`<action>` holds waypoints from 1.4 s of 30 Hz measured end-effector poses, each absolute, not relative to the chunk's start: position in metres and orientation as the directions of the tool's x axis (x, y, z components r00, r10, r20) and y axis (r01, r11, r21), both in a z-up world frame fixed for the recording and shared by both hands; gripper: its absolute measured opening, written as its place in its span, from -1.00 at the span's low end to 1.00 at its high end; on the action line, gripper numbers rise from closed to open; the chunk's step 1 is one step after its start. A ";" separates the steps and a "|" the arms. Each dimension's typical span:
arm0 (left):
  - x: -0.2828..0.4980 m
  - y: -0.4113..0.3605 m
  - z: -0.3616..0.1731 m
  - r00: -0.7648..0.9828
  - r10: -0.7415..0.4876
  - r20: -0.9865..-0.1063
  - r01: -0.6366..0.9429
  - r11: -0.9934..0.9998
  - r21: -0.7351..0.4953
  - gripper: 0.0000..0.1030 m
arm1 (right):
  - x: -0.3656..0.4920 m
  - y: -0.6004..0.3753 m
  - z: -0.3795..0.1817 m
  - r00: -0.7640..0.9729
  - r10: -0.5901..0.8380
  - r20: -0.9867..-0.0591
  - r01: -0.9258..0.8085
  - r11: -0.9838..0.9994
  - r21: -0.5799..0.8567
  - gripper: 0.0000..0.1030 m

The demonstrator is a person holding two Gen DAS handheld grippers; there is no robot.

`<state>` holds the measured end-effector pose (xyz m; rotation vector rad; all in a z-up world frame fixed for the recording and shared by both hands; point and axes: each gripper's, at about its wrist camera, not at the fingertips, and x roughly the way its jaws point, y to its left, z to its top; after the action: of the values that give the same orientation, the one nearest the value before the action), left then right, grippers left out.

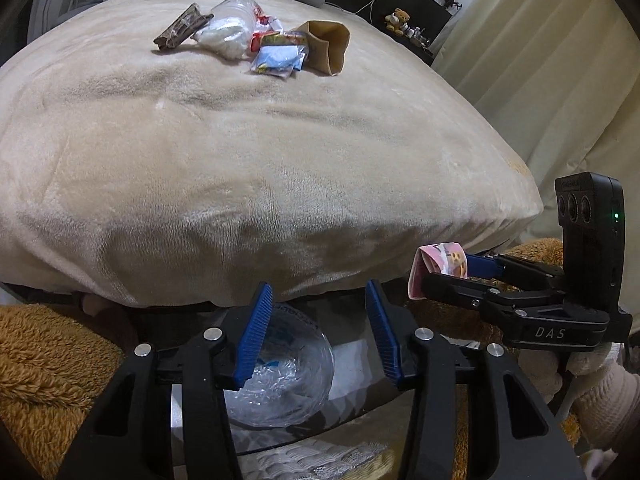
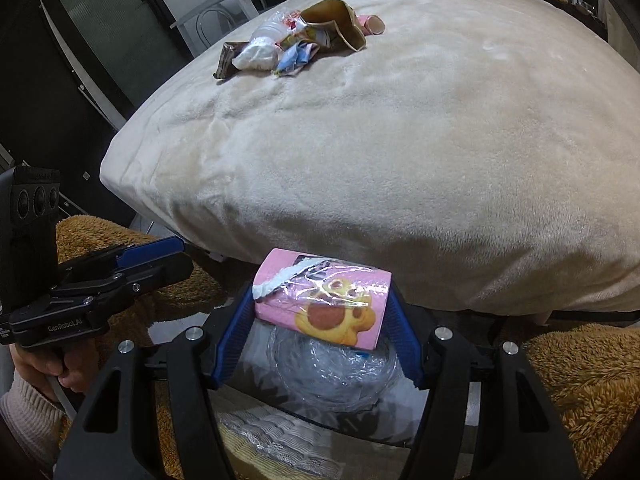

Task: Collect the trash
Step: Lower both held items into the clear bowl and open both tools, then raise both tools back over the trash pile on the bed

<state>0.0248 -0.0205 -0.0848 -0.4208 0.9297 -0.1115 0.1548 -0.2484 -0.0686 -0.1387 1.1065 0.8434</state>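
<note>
Bed (image 2: 360,140) with litter pile (image 2: 288,46); clear-lined bin (image 2: 332,376) below both grippers.
Right gripper (image 2: 320,308) clamped across pink biscuit box (image 2: 324,300): light, crushable, best held by its flat sides. Left gripper (image 1: 316,320) parted, holding nothing.

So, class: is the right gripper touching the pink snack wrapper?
Touching. The right wrist view shows the right gripper with both jaws pressed against the ends of the pink snack wrapper.
</note>
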 end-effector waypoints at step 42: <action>0.040 -0.011 -0.103 0.549 -0.291 -0.783 -0.139 0.893 -0.429 -0.10 | 0.165 -0.233 -0.103 0.038 0.484 -0.874 -0.623 0.695 0.358 0.44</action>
<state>0.0397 -0.0108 -0.1034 -0.4790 0.9952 -0.0939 0.1645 -0.2332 -0.1029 -0.1335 1.2748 0.8531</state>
